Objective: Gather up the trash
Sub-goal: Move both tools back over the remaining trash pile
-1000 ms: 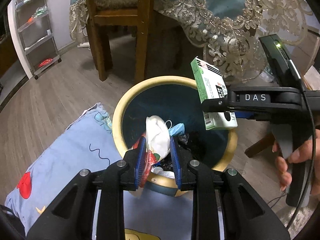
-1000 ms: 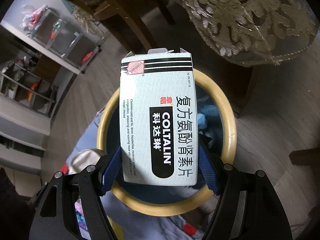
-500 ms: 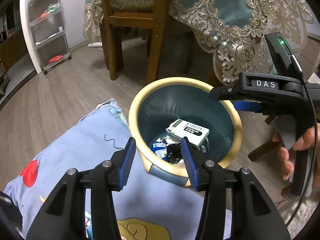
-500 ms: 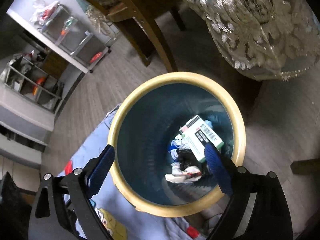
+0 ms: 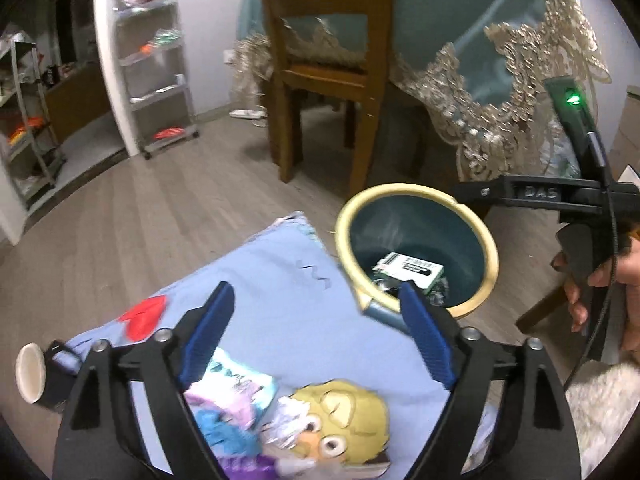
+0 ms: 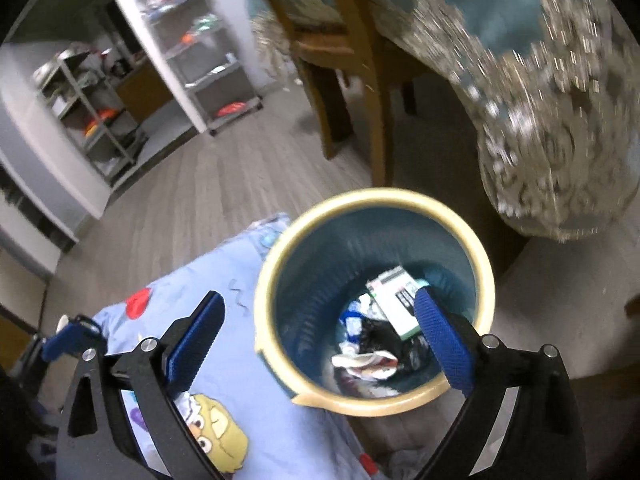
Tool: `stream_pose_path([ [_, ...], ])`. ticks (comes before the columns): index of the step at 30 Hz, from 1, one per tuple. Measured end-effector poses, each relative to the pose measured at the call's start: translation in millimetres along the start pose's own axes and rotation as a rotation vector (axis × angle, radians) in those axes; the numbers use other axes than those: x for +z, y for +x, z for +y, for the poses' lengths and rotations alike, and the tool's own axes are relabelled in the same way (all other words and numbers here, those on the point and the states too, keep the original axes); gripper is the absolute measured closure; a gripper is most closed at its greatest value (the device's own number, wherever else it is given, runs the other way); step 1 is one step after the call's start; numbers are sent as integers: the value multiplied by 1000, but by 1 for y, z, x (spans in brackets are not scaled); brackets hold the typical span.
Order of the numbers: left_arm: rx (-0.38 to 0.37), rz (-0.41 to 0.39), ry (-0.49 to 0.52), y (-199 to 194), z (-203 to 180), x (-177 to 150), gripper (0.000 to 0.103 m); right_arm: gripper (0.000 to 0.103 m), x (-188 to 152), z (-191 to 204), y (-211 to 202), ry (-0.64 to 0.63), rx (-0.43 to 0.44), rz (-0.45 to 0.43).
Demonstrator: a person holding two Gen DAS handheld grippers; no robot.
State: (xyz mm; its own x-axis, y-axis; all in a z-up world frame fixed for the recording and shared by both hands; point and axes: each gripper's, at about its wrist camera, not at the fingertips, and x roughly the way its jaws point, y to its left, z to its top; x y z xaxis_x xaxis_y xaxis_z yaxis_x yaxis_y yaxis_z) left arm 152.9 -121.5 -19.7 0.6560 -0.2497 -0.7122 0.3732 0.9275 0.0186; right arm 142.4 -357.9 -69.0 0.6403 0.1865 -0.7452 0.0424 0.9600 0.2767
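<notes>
Two pieces of trash are now lying inside the yellow-rimmed bin instead of sitting between the pads: the white-and-green medicine box that the right gripper was carrying, and the crumpled white wrapper that the left gripper was pinching over the rim. Both sets of jaws have just been opening and are standing wide with nothing between them, so both claws are released and this drop-off is looking finished. Relative to the bin, the box is resting on top of the pile at the bottom, toward the far right side, and the wrapper is lying on the near side of that pile. The left gripper is hanging over the blue cartoon cushion beside the bin, its right pad overlapping the near rim. The right gripper is hovering above the bin's near edge. More scraps are lying on the cushion, likely the next pickup.
</notes>
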Motion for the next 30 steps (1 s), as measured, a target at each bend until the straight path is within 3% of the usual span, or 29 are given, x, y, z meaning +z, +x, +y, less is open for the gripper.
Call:
stream_pose_path([
  [7,73,-21,-67,-48,41,-24,9,6,-17,56,-33,-114,80,-75],
  [17,175,-16,-128,-101,91,-76,8,6,-52,103,-48,-171,163,-71],
  [30,207,-19,-260,-125,136,-119,7,6,-100,146,-34,-214,202,49],
])
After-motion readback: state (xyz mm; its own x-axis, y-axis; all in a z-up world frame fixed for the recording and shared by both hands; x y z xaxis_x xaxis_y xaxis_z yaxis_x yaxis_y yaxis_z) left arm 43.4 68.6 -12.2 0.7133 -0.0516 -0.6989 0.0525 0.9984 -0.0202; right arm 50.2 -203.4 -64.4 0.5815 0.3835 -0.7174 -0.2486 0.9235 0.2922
